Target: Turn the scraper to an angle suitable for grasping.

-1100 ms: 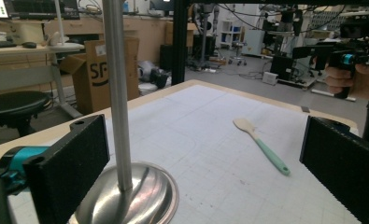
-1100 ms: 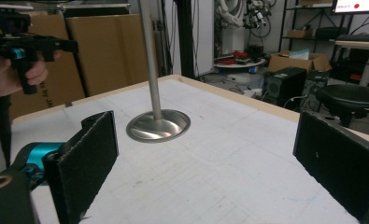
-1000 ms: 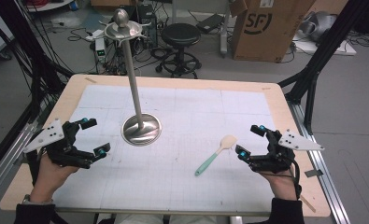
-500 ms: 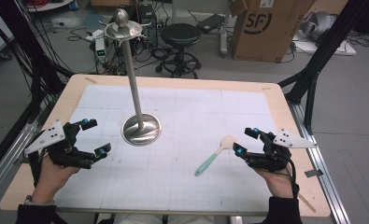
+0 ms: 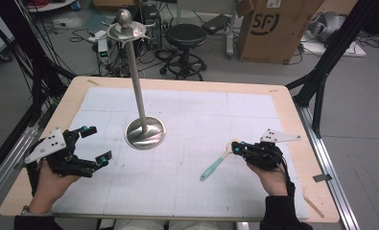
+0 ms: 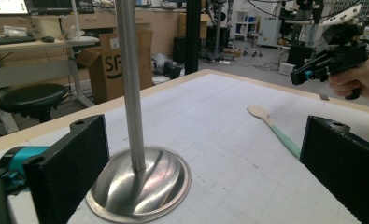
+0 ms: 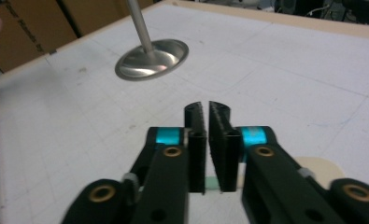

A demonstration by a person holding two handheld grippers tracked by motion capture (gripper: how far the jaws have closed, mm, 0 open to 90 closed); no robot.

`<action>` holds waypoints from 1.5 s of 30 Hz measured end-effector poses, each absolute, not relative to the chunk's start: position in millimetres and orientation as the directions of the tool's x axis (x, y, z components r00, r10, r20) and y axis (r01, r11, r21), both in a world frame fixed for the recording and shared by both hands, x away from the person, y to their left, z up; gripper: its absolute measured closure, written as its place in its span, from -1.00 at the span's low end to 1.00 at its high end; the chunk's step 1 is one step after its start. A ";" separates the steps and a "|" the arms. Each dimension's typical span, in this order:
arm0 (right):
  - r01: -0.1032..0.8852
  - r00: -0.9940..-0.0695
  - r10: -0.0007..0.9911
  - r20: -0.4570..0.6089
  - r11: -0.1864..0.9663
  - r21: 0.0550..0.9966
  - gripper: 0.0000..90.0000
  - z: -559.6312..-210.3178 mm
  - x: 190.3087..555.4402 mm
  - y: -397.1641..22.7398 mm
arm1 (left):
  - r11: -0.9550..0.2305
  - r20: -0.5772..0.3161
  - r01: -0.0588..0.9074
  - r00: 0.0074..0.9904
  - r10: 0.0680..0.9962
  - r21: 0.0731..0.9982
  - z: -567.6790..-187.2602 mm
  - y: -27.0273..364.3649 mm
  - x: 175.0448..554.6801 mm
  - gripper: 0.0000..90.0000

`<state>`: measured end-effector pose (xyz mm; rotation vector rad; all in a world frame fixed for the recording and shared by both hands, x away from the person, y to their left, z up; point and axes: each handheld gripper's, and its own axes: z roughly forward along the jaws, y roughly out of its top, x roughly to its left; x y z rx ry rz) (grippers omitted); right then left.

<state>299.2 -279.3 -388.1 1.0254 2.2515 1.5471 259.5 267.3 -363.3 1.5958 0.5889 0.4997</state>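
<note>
A steel stand [image 5: 145, 132] with a round base and a tall pole rises left of the mat's middle. To its right lies a spoon [image 5: 216, 166] with a mint-green handle and a pale bowl. My right gripper [image 5: 237, 147] hovers just over the spoon's bowl end, jaws pressed together with nothing between them. In the right gripper view the right gripper [image 7: 206, 109] points toward the stand's base [image 7: 152, 59], and the spoon's bowl [image 7: 320, 168] peeks out beneath it. My left gripper [image 5: 97, 143] is wide open at the left, facing the stand [image 6: 140, 184] and the spoon [image 6: 275, 130].
A white gridded mat [image 5: 187, 115] covers most of the wooden table [image 5: 292, 110]. Behind the table stand a black stool [image 5: 185, 36] and a cardboard box [image 5: 273, 26], with cables on the floor. A black frame post [image 5: 321, 76] stands by the right edge.
My right gripper has closed its jaws and shifted left over the spoon's bowl. The left gripper has stayed open and barely moved.
</note>
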 end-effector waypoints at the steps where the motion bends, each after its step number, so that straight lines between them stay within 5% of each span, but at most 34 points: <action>1: 0.423 -0.736 0.650 0.191 0.222 0.878 0.98 -391.6 303.1 -275.0 | -0.069 -0.022 0.085 0.771 0.636 0.994 -363.6 268.1 259.1 -0.95; 13: 0.543 -0.673 0.720 0.171 0.324 0.775 0.99 -418.5 331.6 -255.9 | -0.071 -0.028 0.100 0.751 0.660 0.992 -369.6 275.4 253.0 -0.96; 29: 0.544 -0.696 0.713 0.083 0.449 0.709 0.99 -439.4 353.4 -246.3 | -0.088 -0.028 0.117 0.741 0.671 0.989 -374.4 278.6 248.3 -0.96; 45: 0.581 -0.673 0.737 0.063 0.473 0.662 1.00 -437.4 334.6 -251.9 | -0.085 -0.041 0.125 0.766 0.642 0.989 -377.4 263.5 264.1 -0.95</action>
